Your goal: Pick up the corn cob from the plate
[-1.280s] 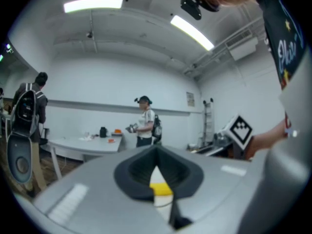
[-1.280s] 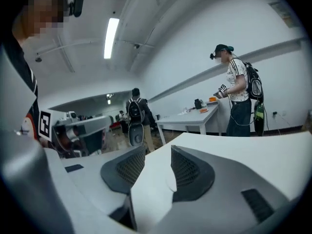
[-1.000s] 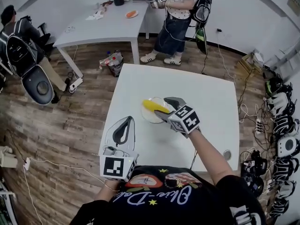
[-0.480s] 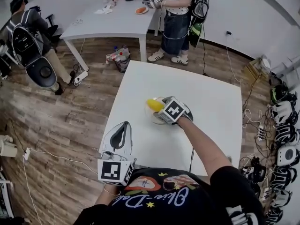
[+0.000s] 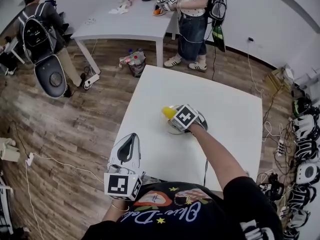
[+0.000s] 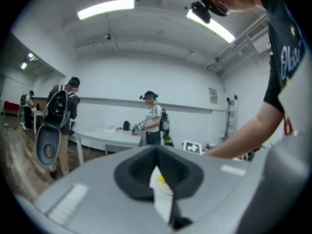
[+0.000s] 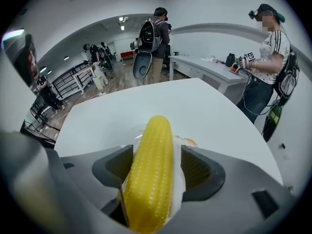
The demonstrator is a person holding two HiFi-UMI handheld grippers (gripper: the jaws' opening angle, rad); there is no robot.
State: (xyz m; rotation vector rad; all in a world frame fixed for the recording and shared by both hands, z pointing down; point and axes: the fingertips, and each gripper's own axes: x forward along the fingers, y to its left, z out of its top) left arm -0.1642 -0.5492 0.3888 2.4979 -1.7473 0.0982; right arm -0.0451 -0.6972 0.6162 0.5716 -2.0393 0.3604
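Right gripper, jaws just opened wide, straddled the corn cob without pressing; cob lay on plate near table centre; judged light, rigid, ribbed; grasp mid-length; left gripper closed, empty

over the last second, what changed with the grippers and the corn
The right gripper came down over the corn on the plate, and its jaws have just been opening. They now straddle the corn without pressing it, so nothing is gripped yet. The corn and plate lie as before. The left gripper stays shut and empty near the table's front edge.
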